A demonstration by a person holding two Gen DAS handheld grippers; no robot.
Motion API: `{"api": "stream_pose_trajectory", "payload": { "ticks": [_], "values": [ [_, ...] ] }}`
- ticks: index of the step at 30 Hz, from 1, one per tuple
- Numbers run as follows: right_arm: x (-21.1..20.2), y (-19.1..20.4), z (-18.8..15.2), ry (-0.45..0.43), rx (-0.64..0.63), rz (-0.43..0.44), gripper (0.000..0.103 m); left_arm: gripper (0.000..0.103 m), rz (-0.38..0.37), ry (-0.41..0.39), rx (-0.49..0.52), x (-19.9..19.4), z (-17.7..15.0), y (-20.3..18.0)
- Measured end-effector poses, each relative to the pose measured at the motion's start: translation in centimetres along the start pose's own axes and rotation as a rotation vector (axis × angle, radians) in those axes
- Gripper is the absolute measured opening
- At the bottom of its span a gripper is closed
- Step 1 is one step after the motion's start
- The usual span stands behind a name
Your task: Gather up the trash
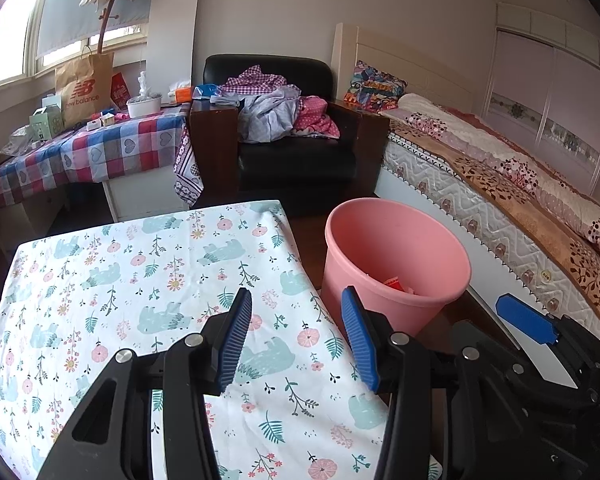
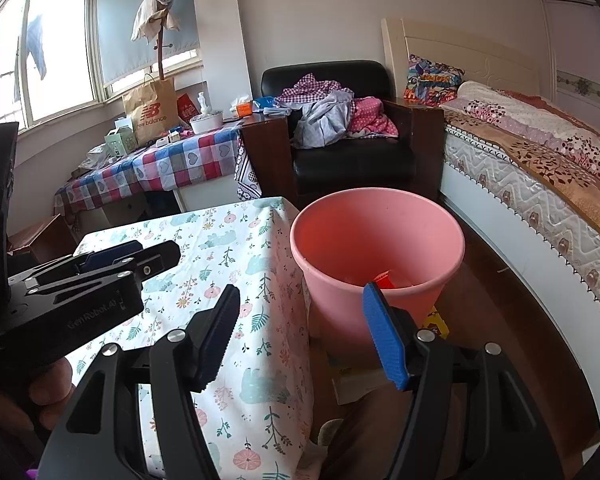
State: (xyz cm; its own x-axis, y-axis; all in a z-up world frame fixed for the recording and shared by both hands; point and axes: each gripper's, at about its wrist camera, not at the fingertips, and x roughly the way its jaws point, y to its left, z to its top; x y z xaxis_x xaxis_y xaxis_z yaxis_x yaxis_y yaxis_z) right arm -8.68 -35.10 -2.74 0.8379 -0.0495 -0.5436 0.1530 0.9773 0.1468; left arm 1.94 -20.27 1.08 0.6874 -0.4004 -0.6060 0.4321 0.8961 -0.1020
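Note:
A pink bucket (image 1: 396,256) stands on the floor to the right of a table with a floral bear-print cloth (image 1: 140,280). It also shows in the right wrist view (image 2: 376,240). Red trash (image 1: 396,283) lies inside it, also seen from the right (image 2: 384,280). My left gripper (image 1: 296,340) is open and empty above the table's right edge. My right gripper (image 2: 300,336) is open and empty, over the table edge and near the bucket's front. The right gripper shows in the left view (image 1: 528,320), the left gripper in the right view (image 2: 112,260).
A black armchair (image 1: 296,128) piled with clothes stands behind the bucket. A bed (image 1: 500,184) runs along the right. A checked-cloth table (image 1: 88,152) with a paper bag and boxes stands at the back left. Yellow and white paper (image 2: 436,324) lies on the floor by the bucket.

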Motion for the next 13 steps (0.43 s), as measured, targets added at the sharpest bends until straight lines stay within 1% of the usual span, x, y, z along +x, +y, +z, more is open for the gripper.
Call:
{"api": "stream_pose_trajectory", "payload": {
  "ticks": [6,13],
  "values": [
    [0.01,0.01,-0.01,0.001,0.0,-0.001,0.064,0.047,0.012,-0.003,0.002,-0.1,-0.13,0.15],
    [0.0,0.04,-0.04,0.001,0.0,-0.001,0.064,0.047,0.008,0.006,0.006,0.06,-0.38,0.28]
  ]
}}
